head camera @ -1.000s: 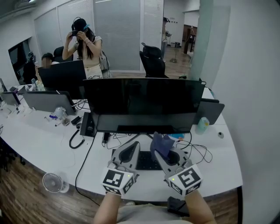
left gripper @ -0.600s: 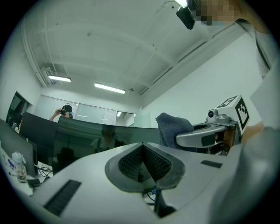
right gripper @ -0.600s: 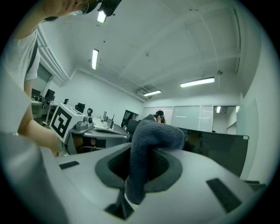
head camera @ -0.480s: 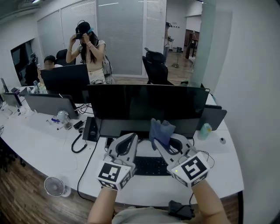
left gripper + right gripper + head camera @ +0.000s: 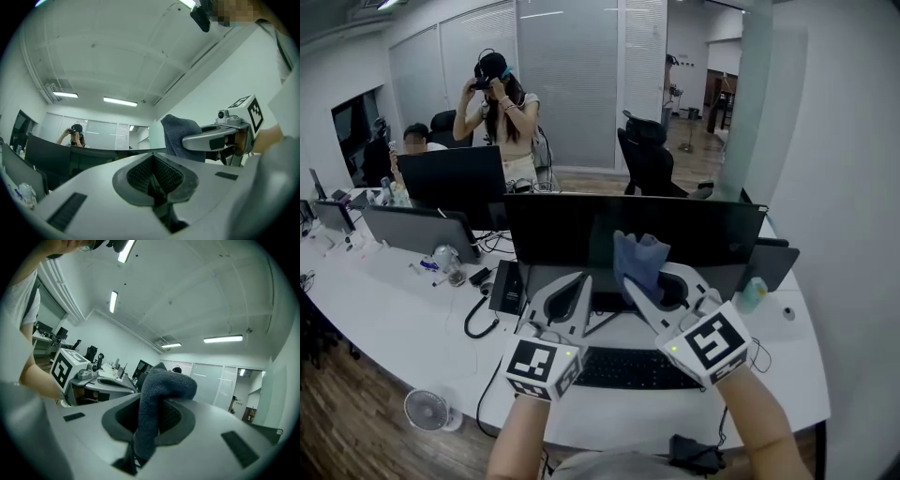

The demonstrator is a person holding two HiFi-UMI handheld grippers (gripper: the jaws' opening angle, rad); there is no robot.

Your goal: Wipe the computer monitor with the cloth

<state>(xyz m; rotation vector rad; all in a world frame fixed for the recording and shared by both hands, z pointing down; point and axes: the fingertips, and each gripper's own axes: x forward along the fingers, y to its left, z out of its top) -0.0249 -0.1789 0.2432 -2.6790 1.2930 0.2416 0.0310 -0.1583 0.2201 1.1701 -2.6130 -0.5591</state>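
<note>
- Left gripper [image 5: 566,292], at about 7 o'clock of the head view's middle, hangs above the desk [image 5: 384,309]; its jaws are pressed together on nothing, the ribbed pads meeting with no gap in its own view; I judge it idle for this step.
- Monitor [image 5: 581,232] stands upright at 12 o'clock of both grippers, screen dark, behind the keyboard [image 5: 628,368].
- Cloth [image 5: 638,261], grey-blue, sticks up at 12 o'clock from the right gripper, in front of the lower middle of the screen; whether it touches the glass I cannot tell.
- Right gripper [image 5: 664,289], at 3 o'clock of the left one and just beside it, is clamped on the cloth; in its own view the fabric is pinched low between the pads and folds over the top.
- Step in hand, as I judge it: bringing the cloth up to the screen, wiping not yet begun; the next move calls for pressing the loose fold flat against the glass toward 12 o'clock, then sweeping from 9 to 3 o'clock with light pressure; the jaw tips should stay off the panel, and a hard push might rock the monitor.
</note>
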